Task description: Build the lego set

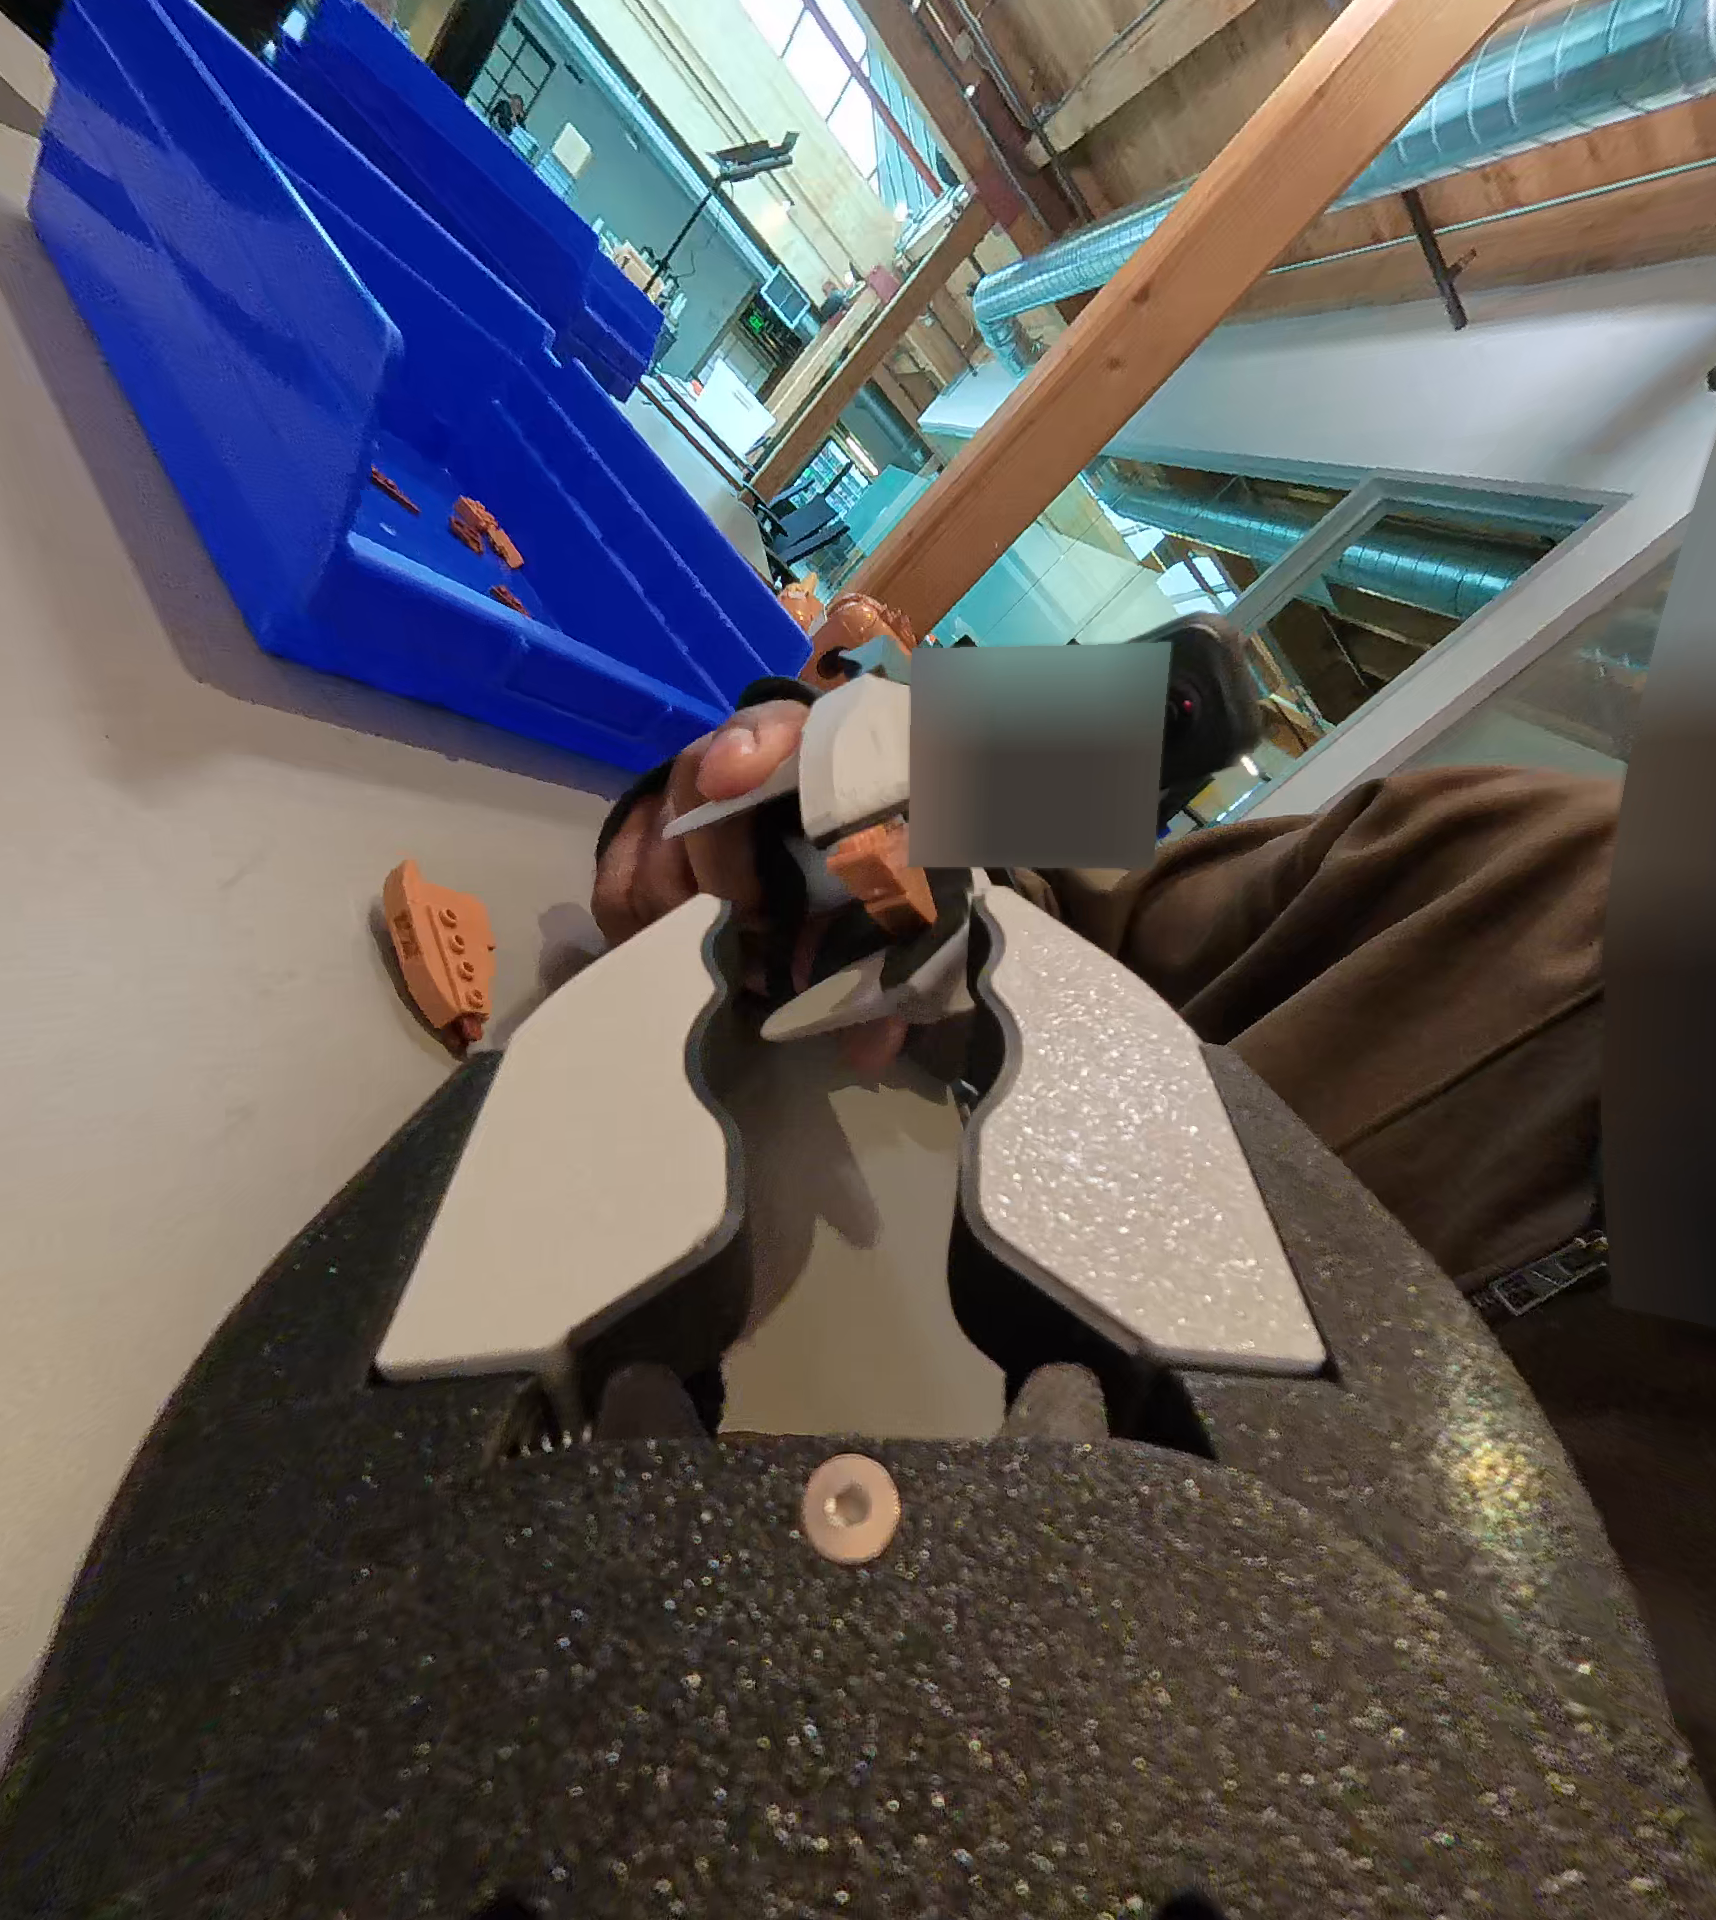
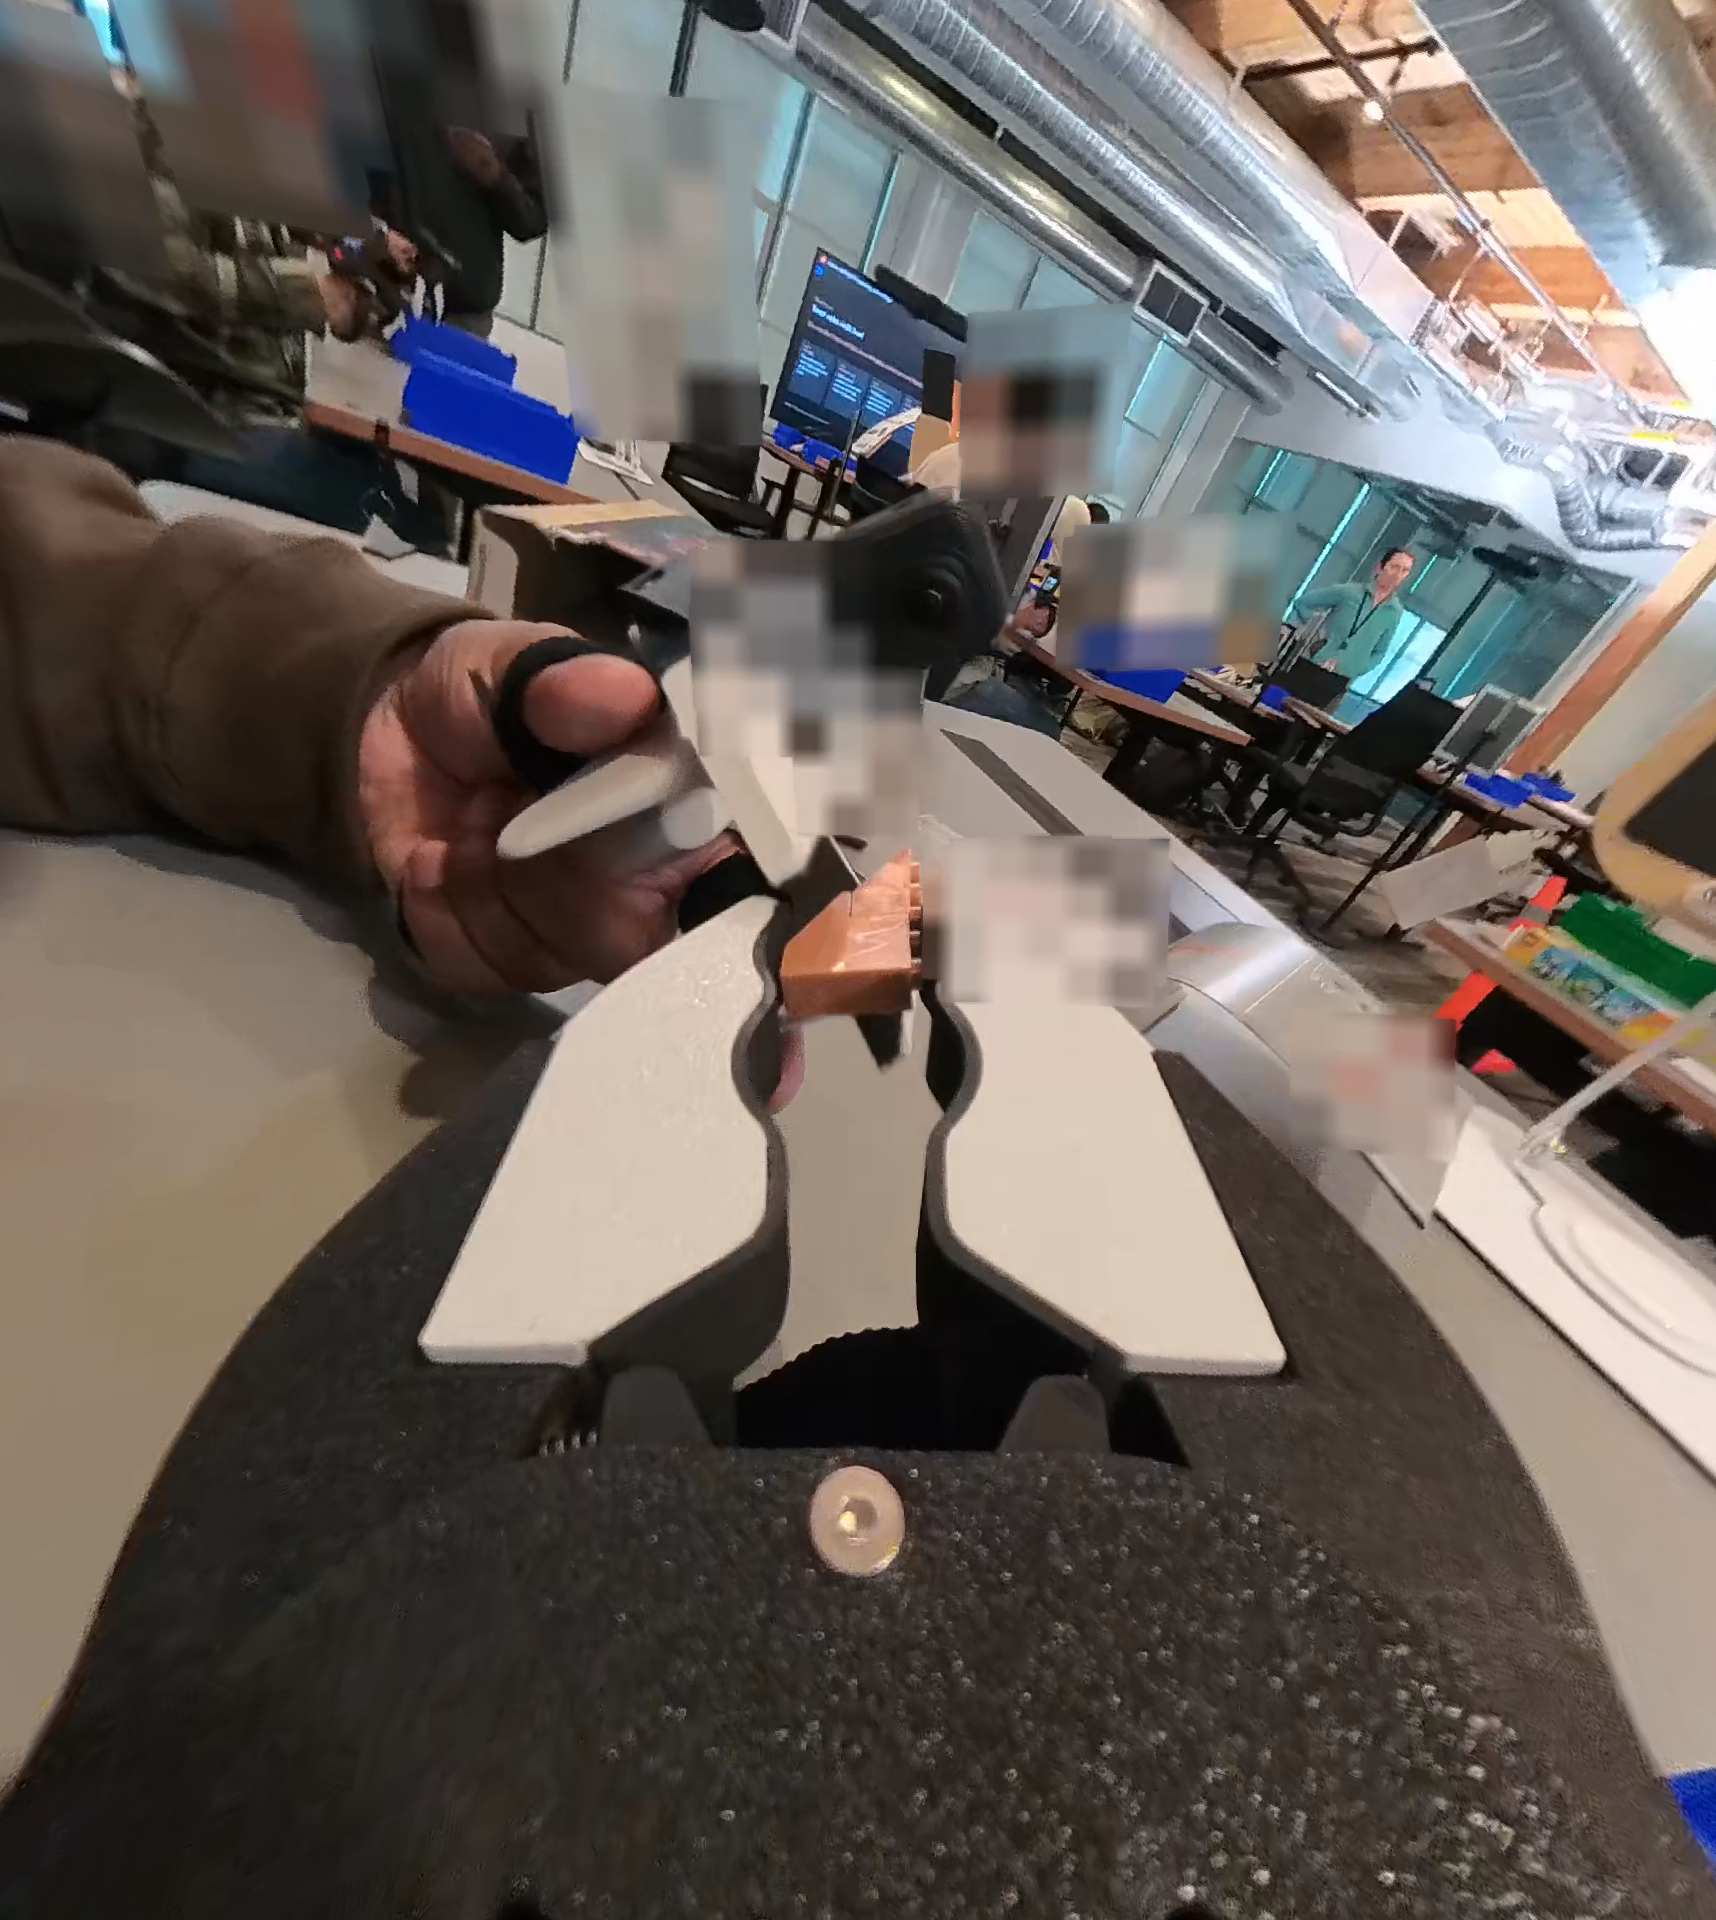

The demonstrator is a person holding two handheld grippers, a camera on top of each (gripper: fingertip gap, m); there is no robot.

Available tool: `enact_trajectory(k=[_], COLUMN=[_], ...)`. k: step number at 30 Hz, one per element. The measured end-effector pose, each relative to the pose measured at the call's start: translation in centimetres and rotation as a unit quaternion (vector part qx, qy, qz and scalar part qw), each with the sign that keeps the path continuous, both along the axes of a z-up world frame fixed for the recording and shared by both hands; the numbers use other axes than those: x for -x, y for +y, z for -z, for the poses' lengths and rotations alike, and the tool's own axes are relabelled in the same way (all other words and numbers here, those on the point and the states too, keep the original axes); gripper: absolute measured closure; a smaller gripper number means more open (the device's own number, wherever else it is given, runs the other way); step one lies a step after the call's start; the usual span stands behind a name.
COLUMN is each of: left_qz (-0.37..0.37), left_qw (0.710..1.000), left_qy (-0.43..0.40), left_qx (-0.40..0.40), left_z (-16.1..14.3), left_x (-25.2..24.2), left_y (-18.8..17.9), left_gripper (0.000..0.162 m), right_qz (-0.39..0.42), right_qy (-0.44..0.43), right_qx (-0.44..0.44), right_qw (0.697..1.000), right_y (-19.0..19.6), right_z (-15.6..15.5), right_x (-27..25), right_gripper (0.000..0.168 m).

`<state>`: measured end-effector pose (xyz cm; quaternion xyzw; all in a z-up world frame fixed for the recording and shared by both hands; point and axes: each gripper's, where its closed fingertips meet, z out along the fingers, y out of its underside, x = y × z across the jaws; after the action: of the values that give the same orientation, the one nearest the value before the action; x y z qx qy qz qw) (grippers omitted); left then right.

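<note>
Right wrist view: right gripper (image 2: 849,971) pinches a small orange studded plastic brick (image 2: 843,951) at its very fingertips. Left gripper (image 1: 849,920), fingers spread and empty opposite, might knock it loose.

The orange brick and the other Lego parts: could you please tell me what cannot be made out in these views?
- orange brick: right wrist view, a mosaic patch covers its right end.
- orange model: left wrist view, mostly behind the person's hand.
- loose pieces in the blue bin: left wrist view, too small to tell their shapes.
</note>
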<state>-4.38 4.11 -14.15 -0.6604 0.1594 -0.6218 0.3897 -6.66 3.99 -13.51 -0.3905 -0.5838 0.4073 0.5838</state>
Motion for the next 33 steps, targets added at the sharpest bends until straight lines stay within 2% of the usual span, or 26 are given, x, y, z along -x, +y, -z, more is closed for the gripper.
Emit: enact_trajectory(k=[3,7,15,20,28,30,33], left_qz=[-0.027,-0.055,-0.004,0.004,0.013,0.017,0.030], left_qw=[1.000,0.998,1.000,1.000,0.999,0.998,0.998], left_qy=[0.004,0.001,0.013,-0.010,-0.028,-0.033,-0.035], left_qx=[-0.003,0.005,0.015,0.021,0.036,0.040,0.037], left_z=[-0.2,-0.4,0.4,0.1,0.1,0.1,0.1], left_x=[1.3,2.9,0.4,-0.1,-0.4,-0.5,-0.8], left_y=[0.7,1.4,0.2,0.0,-0.1,-0.2,-0.6], left_gripper=[0.118,0.119,0.121,0.128,0.130,0.134,0.149], right_qz=[0.000,0.006,0.012,0.028,0.040,0.043,0.047], right_qy=[0.007,0.009,0.007,0.010,0.011,0.010,0.010], right_qx=[0.041,0.035,0.006,-0.025,-0.098,-0.109,-0.107], right_qw=[0.999,0.999,1.000,0.999,0.994,0.993,0.993], right_y=[0.7,0.9,0.5,0.5,-0.2,-0.4,-0.3], right_z=[-0.2,-0.3,0.0,0.1,0.2,0.3,0.2], right_x=[-0.3,-0.4,0.0,0.1,0.3,0.4,0.5], right_gripper=[0.145,0.145,0.145,0.145,0.145,0.144,0.143])
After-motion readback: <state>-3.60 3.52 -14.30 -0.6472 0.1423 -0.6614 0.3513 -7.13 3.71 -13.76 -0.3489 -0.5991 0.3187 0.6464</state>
